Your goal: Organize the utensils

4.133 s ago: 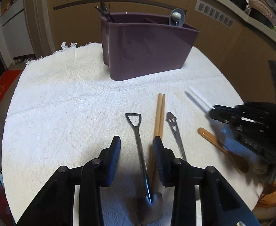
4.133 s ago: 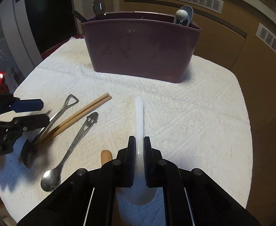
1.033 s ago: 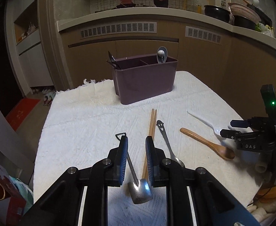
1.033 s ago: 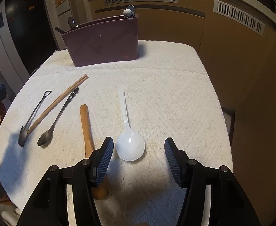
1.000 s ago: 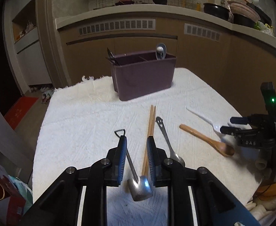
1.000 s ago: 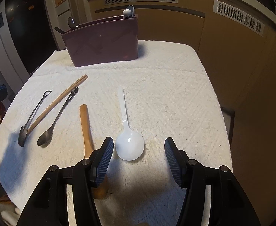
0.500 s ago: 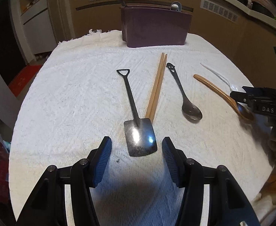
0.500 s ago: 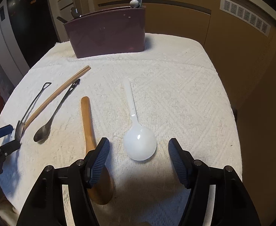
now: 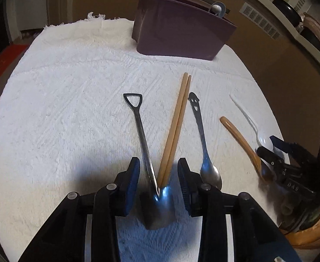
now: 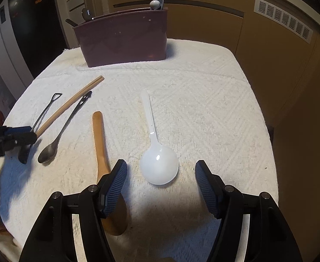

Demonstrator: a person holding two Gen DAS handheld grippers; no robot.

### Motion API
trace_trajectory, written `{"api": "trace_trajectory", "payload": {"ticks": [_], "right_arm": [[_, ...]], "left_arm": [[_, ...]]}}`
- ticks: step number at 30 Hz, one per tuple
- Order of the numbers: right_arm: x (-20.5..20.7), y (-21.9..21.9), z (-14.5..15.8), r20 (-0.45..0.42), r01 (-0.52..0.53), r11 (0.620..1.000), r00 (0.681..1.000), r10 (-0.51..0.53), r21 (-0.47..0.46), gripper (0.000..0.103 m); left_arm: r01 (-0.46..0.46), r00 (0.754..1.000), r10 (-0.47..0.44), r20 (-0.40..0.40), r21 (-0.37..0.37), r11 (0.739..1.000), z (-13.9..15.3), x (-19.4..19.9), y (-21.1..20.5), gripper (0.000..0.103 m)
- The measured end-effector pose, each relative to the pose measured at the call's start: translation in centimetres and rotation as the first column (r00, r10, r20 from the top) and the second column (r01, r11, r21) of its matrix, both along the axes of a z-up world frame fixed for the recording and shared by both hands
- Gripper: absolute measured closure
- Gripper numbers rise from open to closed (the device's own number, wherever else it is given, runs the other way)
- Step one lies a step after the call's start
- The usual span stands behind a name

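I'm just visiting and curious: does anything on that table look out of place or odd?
Only mildly: five utensils lie loose on the white cloth instead of in the purple caddy. The chopsticks rest on the shovel-shaped spoon, crossing its handle. Nothing looks spilled or broken.

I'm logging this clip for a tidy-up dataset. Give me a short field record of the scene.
surface: white towel
holder: purple caddy, some utensils already inside
loose: shovel spoon, chopsticks, metal spoon, wooden spoon, white spoon
left gripper: open, closing around shovel spoon and chopsticks
right gripper: open at white spoon
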State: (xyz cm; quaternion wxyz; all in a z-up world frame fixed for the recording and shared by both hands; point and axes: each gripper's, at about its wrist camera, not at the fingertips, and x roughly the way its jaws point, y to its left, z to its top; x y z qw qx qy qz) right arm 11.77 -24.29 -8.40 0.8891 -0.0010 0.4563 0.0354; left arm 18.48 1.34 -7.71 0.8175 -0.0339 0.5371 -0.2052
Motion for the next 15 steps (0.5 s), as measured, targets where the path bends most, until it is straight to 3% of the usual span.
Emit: {"api": "trace_trajectory", "payload": {"ticks": [4,11,12,13,15], "right_arm": [[0.0,-0.5,-0.1,-0.001,0.014,1.0,1.0,-0.014,0.003,0.037],[0.0,-0.3,-0.2,0.01,0.012,1.0,1.0,-0.012,0.0,0.037],[0.0,-0.2,-0.2,0.011,0.012,1.0,1.0,-0.012,0.0,0.037],[0.0,-0.3,-0.2,0.012,0.012,1.0,1.0,-0.012,0.002,0.037],[-0.1,-0.4,-0.2,0.014,0.014,1.0,1.0,-0.014,0.007,0.037]], "left_arm": [[-0.026,0.999,0.023,0.037,0.068,0.997,0.2,1.6,-0.6,0.08],[-0.007,0.996,-0.007,0.092,0.16,0.987,0.3,3.5,-2.2,0.081],[-0.005,0.995,-0.013,0.102,0.169,0.986,0.2,3.6,-2.3,0.083],[-0.012,0.993,-0.01,0.119,0.179,0.984,0.2,3.5,-2.3,0.097],[-0.019,0.986,-0.01,0.165,0.17,0.985,0.4,3.0,-2.0,0.098]]}}
